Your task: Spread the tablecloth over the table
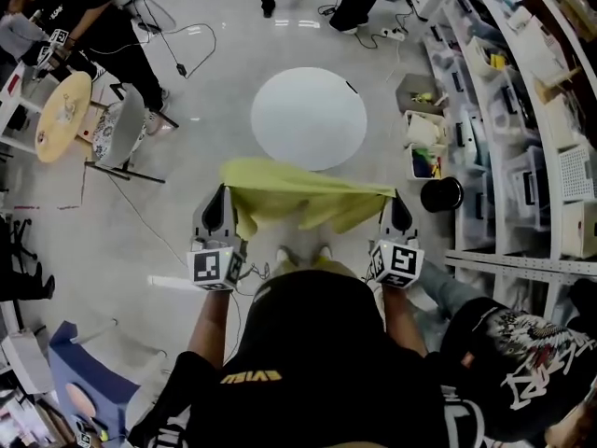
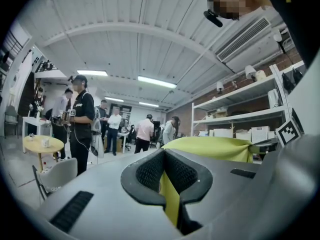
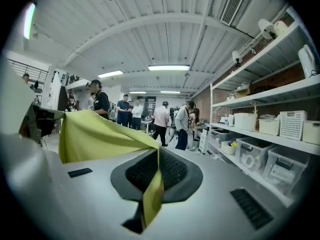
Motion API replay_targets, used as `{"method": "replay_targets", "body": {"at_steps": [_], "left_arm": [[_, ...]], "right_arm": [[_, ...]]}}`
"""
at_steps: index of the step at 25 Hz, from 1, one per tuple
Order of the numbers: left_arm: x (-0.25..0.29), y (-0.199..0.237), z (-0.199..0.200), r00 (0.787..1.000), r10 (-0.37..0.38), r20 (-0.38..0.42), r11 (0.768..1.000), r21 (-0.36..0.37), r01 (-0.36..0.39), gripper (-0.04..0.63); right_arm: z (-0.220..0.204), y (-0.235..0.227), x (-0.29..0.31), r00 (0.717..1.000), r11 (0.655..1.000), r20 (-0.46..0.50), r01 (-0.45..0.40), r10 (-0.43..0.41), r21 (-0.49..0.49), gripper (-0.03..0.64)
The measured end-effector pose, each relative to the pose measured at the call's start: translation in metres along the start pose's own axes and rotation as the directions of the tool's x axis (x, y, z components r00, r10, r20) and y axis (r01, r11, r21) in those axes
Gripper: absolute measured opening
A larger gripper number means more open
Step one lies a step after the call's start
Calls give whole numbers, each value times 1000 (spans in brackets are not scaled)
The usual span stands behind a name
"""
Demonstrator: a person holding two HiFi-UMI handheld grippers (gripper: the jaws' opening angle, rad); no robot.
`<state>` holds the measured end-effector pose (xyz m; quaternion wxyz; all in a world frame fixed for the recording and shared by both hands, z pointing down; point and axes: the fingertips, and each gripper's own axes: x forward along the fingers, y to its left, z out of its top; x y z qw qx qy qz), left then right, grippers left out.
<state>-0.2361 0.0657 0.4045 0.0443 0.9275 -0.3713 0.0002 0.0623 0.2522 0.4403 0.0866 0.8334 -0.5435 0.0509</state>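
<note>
The yellow-green tablecloth (image 1: 298, 194) hangs between the two tools, on the near side of the round white surface (image 1: 308, 118). The left tool (image 1: 223, 202) and the right tool (image 1: 395, 205) are each clamped tight on an upper corner. The cloth looks light and limp and sags in the middle, so corner holds probably suit it best.

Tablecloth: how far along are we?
Done: left gripper and right gripper are each shut on an edge of the yellow tablecloth, lifted between them. In hand: it hangs short of the round white table. Remaining: carry it over, lay flat, release.
</note>
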Motion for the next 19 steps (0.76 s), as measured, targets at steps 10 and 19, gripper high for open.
{"method": "replay_targets", "body": {"at_steps": [10, 19], "left_arm": [[-2, -30, 4, 1000, -18, 8, 999, 35, 18, 17], [-5, -40, 4, 999, -26, 22, 999, 40, 26, 17]], "right_arm": [[7, -31, -10, 999, 997, 26, 31, -33, 73, 8], [10, -40, -17, 998, 996, 45, 50, -53, 76, 8]]}}
